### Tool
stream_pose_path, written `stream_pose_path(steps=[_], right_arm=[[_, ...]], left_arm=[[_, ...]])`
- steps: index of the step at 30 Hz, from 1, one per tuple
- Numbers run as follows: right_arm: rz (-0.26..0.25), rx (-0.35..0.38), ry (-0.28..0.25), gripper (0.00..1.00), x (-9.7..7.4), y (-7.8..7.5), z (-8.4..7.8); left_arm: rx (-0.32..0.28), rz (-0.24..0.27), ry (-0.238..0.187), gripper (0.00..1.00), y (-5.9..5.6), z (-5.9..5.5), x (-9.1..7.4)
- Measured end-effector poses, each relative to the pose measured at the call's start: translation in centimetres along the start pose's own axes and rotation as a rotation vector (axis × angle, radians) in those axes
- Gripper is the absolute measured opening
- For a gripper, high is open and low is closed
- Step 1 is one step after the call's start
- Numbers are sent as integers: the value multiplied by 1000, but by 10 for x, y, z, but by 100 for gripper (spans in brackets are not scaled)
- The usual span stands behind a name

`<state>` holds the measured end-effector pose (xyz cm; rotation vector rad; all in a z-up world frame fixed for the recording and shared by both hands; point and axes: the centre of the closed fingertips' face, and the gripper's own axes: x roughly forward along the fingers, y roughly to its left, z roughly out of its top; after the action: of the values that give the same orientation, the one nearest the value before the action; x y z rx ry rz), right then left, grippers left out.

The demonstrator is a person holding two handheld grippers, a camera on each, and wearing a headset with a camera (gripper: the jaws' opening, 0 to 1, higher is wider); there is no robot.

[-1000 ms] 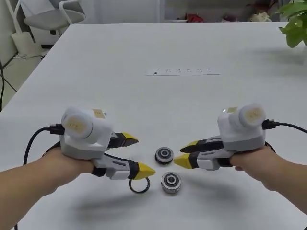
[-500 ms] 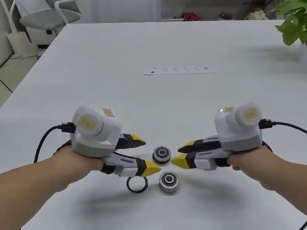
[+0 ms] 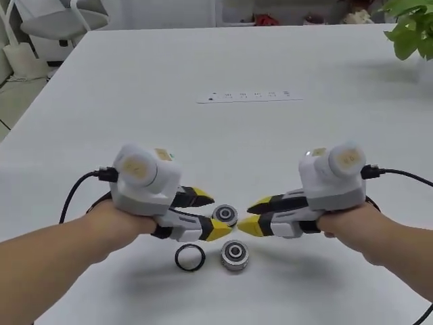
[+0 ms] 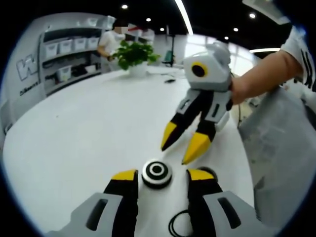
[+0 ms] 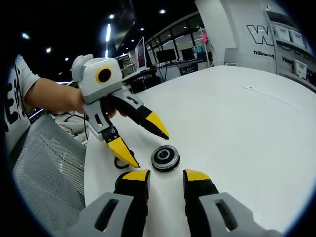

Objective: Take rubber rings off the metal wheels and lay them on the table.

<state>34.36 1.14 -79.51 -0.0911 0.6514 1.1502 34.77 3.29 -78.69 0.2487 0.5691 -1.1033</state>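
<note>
Though close together, two wheels (image 3: 234, 255) (image 3: 225, 214); one ring (image 3: 190, 257); two tools (image 3: 216, 215) (image 3: 247, 217)

Two metal wheels (image 3: 224, 214) (image 3: 234, 254), on the near side of the power strip (image 3: 248, 97); one loose rubber ring (image 3: 189, 257), nearer still; two grippers (image 3: 216, 215) (image 3: 247, 217); one plant (image 3: 409, 30), perhaps one chair (image 3: 57, 20), beyond the strip

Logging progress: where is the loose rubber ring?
Head view: the rubber ring lies on the table, just left of the nearer metal wheel, by the left gripper.
</note>
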Motion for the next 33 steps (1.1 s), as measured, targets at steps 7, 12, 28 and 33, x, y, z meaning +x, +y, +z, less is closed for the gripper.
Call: stream_pose_path(steps=[7,12,28,33], right_arm=[[0,2,1,24,0,0,-2],[-3,4,-1,24,-1,-1,-1],[2,-3,0,24,2,0,1],[9,-12,9,24,6,4,1]], left_arm=[[5,-2,6,34,1,2,6],[24,3,19,27,2,0,9],[39,37,31,14,7,-1,10],[40,40,29,14,7,-1,10]])
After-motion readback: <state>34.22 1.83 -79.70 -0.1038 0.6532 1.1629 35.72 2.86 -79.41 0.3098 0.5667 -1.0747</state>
